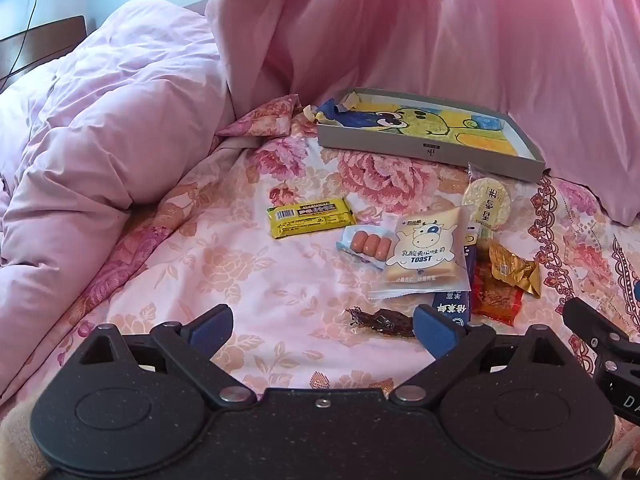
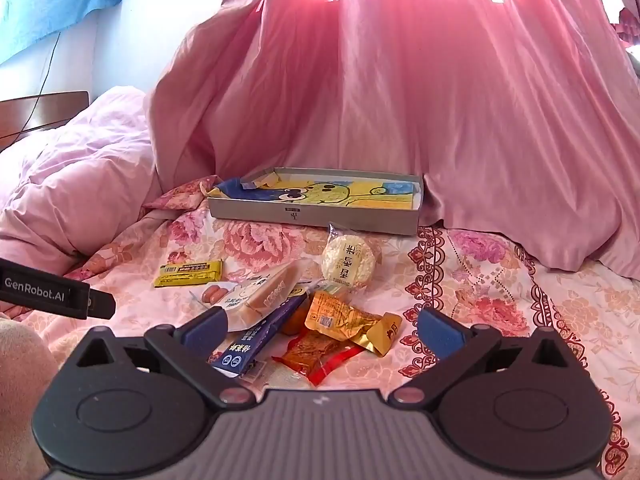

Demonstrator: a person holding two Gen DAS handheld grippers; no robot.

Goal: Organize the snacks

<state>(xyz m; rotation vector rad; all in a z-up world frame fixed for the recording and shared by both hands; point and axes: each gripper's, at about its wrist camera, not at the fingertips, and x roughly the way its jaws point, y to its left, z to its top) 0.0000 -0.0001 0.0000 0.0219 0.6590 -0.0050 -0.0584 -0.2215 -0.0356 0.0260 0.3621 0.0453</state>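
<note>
Both grippers hover with jaws spread wide and holding nothing: left gripper (image 1: 322, 330) above a dark dried-meat packet (image 1: 382, 322), right gripper (image 2: 322, 330) above a red snack packet (image 2: 316, 354) and gold packet (image 2: 346, 322). Snacks lie clustered on the floral bed (image 2: 480, 280), near a shallow grey box (image 2: 316, 216) by pink curtains (image 2: 440, 100).

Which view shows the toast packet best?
The left wrist view: the toast packet lies face up, cow print and lettering fully visible. In the right wrist view the packet is seen edge-on, partly behind the right gripper's left finger.
</note>
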